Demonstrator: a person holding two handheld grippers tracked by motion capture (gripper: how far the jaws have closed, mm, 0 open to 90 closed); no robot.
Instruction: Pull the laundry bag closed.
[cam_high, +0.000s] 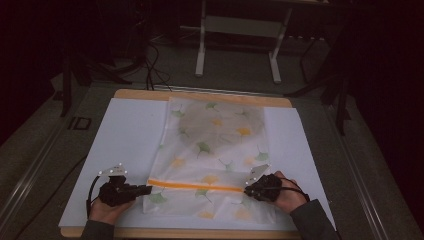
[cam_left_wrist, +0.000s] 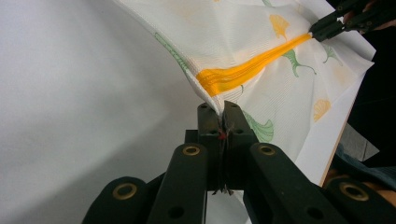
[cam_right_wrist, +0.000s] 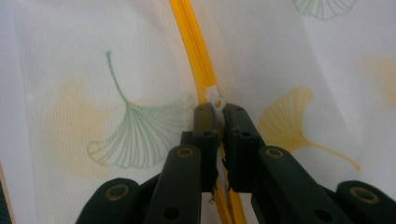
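Note:
A white mesh bag (cam_high: 215, 145) printed with green and yellow ginkgo leaves lies flat on the board. An orange zipper (cam_high: 197, 185) runs across it near the front. My left gripper (cam_high: 149, 189) is shut on the bag's left edge at the zipper's end; in the left gripper view the cloth (cam_left_wrist: 243, 42) rises pinched from the left gripper (cam_left_wrist: 218, 108). My right gripper (cam_high: 246, 190) sits at the zipper's right end. The right gripper (cam_right_wrist: 217, 109) is shut on the white zipper pull (cam_right_wrist: 214, 96), with the zipper (cam_right_wrist: 194, 42) running away ahead.
The bag rests on a white board (cam_high: 125, 145) over a wooden tabletop (cam_high: 200, 95). A metal stand (cam_high: 200, 55) and cables (cam_high: 150, 60) are on the dark floor beyond. The person's hands and sleeves come in at the front edge.

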